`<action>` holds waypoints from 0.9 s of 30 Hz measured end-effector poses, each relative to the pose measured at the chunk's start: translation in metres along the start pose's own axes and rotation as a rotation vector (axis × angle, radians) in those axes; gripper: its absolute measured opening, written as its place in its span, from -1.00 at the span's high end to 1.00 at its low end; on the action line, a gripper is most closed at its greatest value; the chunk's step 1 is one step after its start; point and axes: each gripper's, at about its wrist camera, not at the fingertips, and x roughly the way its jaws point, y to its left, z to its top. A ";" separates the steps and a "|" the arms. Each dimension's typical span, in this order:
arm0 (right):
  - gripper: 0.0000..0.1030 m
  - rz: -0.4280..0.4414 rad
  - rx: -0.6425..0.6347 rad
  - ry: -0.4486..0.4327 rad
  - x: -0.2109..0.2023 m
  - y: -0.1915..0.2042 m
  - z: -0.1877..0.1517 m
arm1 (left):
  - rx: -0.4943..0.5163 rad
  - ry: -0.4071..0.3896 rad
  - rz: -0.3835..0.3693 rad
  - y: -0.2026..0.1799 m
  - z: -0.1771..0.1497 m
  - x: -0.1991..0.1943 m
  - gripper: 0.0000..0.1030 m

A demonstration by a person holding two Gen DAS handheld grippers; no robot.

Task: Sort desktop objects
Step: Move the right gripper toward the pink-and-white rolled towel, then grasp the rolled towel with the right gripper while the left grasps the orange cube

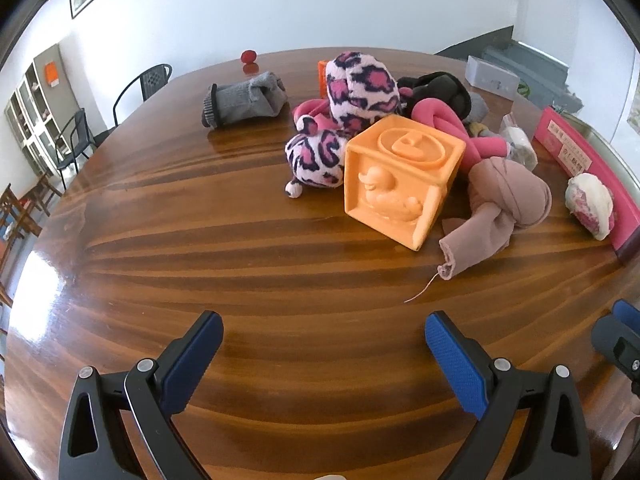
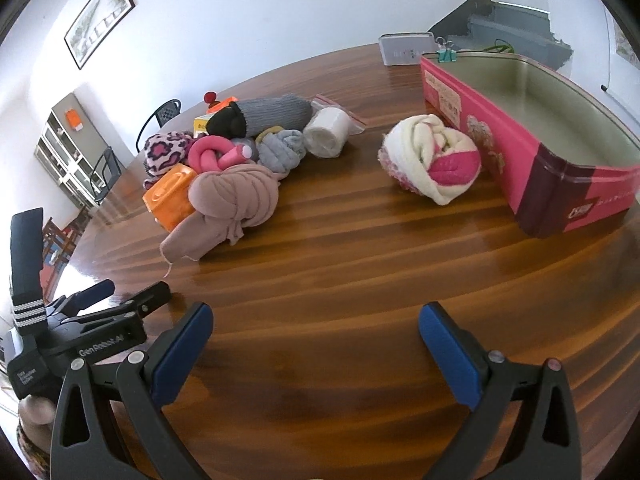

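Sock pile [image 2: 224, 160] left of tin [image 2: 532, 148]; rolled sock [image 2: 432, 160] btwn.

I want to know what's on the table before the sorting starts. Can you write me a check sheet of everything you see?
Surface: glossy brown wooden table, bare in front of both grippers.
Job's things: orange duck block, leopard-print plush, knotted beige sock, pink knotted sock, grey sock roll, white and pink roll beside the pink box, which looks empty.
Clutter: white roll in a bag, small red thing at the far edge.
Grippers: left gripper and right gripper open, fingers holding nothing.
Cables: nothing seen.
Surroundings: chairs, cabinet, framed picture.
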 end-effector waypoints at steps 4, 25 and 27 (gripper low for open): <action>-1.00 -0.011 0.029 -0.012 -0.004 -0.013 0.007 | -0.004 -0.001 -0.002 -0.002 0.002 0.002 -0.99; -1.00 -0.200 -0.005 -0.094 0.017 -0.024 0.068 | -0.031 -0.001 -0.054 0.004 0.003 0.009 -0.99; -1.00 -0.210 0.004 -0.076 0.026 -0.026 0.074 | -0.029 -0.001 -0.058 0.004 0.004 0.009 -0.99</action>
